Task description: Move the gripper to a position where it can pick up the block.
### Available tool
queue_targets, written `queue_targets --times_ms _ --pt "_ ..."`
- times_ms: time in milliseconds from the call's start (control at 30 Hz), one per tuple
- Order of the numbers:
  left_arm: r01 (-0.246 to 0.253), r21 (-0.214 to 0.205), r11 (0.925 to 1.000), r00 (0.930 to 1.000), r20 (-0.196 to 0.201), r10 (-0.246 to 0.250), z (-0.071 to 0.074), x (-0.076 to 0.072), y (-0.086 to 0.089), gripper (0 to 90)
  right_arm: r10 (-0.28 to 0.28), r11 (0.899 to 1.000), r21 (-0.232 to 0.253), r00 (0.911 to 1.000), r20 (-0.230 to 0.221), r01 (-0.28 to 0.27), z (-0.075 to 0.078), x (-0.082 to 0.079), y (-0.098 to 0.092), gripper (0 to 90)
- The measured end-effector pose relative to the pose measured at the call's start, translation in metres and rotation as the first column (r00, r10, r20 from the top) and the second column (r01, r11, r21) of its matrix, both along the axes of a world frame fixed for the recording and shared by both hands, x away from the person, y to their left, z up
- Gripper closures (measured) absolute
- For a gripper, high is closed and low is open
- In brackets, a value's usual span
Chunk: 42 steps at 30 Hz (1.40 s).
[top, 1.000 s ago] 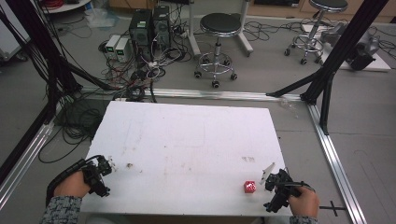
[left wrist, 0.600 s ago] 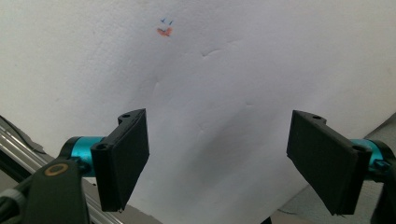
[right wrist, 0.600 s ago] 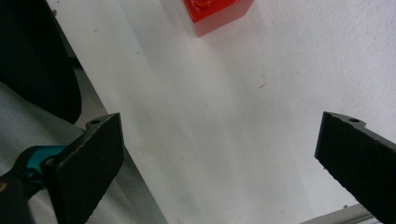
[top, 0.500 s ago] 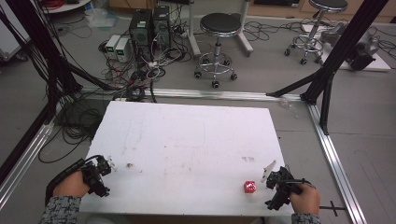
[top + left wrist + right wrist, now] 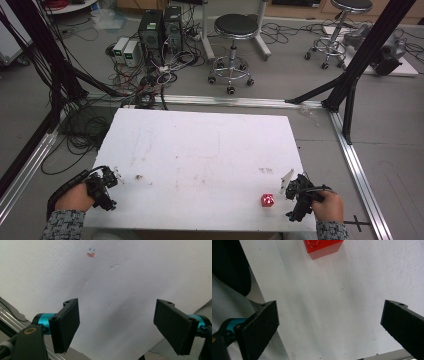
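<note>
Glossy red plastic brick (image 5: pixel 322 248) — matt white table (image 5: pixel 210 145).

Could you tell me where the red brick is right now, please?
The red brick sits on the white table near its front right corner, just left of the open right gripper, untouched.

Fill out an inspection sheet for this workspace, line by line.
Surface: white table, scuffed, with a small orange and blue mark near the left claw.
Job's things: one red brick near the table's front right edge, touched by nothing.
Clutter: nothing seen on the table besides the brick.
Grippers: left claw open over bare table; right claw open, with the brick ahead of its jaws, not between them.
Cables: tangled black bundle on the floor left of the table.
Surroundings: two stools, computer boxes, black frame posts.
</note>
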<state>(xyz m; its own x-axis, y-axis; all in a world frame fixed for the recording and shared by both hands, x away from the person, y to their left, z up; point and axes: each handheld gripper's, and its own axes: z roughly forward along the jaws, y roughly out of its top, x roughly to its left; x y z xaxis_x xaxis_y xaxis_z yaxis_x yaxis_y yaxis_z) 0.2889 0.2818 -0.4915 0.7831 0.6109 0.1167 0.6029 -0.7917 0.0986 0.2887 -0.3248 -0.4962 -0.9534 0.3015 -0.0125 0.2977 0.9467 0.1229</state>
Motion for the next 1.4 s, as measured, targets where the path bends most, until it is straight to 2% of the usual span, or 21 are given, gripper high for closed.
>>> queue_targets --times_ms 133,333,567,700,1200,1400 --pt "0.000 -0.014 0.9999 1.0000 -0.003 0.000 0.000 0.000 0.000 21.2 0.048 0.999 -0.001 0.9988 -0.010 -0.048 0.003 0.004 0.003 0.8" --pt "0.005 -0.010 0.9999 1.0000 0.000 -0.005 0.000 0.000 0.000 21.3 0.088 0.996 0.001 0.9961 0.000 -0.088 0.010 0.010 0.009 0.9" --pt "0.001 -0.013 0.9999 1.0000 -0.004 -0.001 0.000 0.000 0.000 21.2 0.158 0.987 -0.016 0.9874 0.006 -0.158 0.014 0.014 0.023 0.9" --pt "-0.003 -0.008 1.0000 1.0000 0.003 0.003 0.001 0.000 0.001 21.3 0.179 0.984 -0.029 0.9839 0.008 -0.178 0.015 0.016 0.032 0.9" --pt "0.001 -0.018 0.9998 1.0000 0.001 -0.001 0.003 -0.001 0.000 21.2 0.252 0.967 -0.028 0.9676 -0.001 -0.252 0.006 0.020 0.056 0.9" --pt "0.004 -0.024 0.9997 1.0000 0.000 -0.004 0.003 -0.001 -0.001 21.2 0.278 0.960 -0.027 0.9605 -0.019 -0.278 -0.002 0.020 0.064 0.9"
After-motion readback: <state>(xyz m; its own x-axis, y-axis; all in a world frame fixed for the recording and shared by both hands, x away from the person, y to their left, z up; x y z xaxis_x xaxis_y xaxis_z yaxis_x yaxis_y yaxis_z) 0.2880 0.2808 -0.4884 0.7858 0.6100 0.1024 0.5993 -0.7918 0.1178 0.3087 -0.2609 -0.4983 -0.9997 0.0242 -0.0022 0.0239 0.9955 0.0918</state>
